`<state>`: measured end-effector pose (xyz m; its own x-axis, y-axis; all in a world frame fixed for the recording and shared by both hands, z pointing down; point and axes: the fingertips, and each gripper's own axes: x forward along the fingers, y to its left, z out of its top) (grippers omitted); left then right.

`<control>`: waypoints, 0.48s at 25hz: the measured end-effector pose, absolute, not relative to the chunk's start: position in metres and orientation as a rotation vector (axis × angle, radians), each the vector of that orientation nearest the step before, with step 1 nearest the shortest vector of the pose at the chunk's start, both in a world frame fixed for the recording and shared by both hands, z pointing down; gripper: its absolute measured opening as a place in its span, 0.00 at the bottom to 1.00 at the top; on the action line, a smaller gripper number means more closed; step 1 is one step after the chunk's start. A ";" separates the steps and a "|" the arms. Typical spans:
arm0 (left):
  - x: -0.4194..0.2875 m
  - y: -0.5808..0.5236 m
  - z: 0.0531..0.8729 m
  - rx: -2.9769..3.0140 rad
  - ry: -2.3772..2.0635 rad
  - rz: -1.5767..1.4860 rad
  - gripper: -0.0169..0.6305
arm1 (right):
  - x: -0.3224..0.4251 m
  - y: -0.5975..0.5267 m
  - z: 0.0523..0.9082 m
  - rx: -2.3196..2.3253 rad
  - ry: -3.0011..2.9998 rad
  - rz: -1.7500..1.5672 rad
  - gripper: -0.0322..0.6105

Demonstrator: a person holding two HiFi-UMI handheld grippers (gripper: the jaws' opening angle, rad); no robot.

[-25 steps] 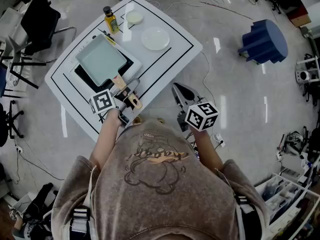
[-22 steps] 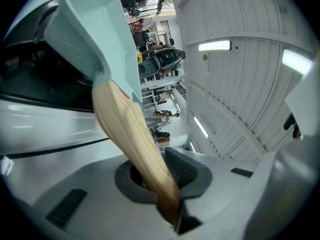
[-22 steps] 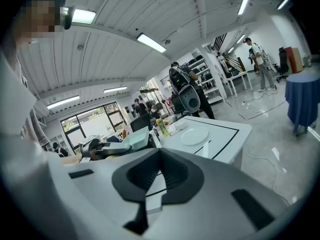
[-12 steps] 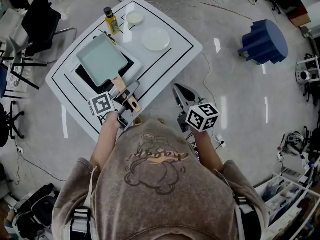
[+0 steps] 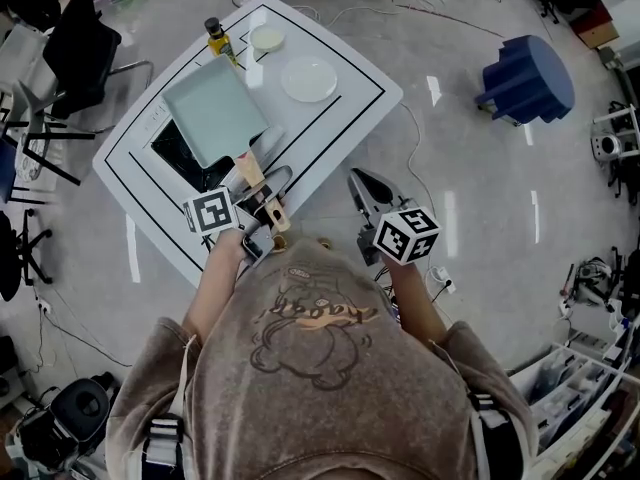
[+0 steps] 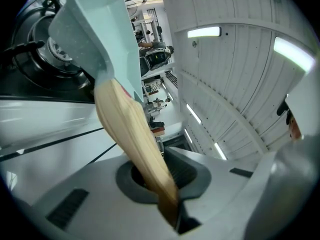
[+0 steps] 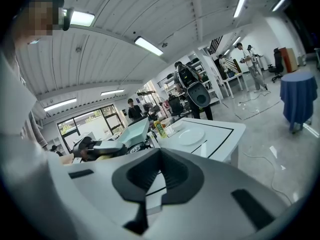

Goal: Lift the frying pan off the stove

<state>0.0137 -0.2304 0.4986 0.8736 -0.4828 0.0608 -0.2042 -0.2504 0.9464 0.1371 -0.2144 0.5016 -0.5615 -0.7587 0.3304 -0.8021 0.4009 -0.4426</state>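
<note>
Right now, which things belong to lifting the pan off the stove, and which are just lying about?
In the job: frying pan; its wooden handle; stove; left gripper, shut on that handle.

Lying about: oil bottle; small bowl; plate; right gripper, shut and empty, held off the table.

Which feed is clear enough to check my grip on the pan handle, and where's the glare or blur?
Left gripper view: heavy fisheye, frame rolled sideways, handle soft near the lens yet plainly clamped in the jaws. Head view: sharp, even light, white glare streaks on the floor, pan clear. Right gripper view: fisheye, bright ceiling strips.
</note>
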 end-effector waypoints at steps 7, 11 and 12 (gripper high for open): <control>0.036 -0.224 0.501 1.864 -0.460 -0.184 0.09 | 0.153 -0.207 0.502 1.519 -2.534 0.886 0.05; 0.059 -0.215 0.490 1.884 -0.352 -0.180 0.09 | 0.167 -0.198 0.502 1.580 -2.506 0.895 0.05; 0.063 -0.212 0.490 1.868 -0.337 -0.178 0.09 | 0.171 -0.195 0.502 1.594 -2.499 0.896 0.05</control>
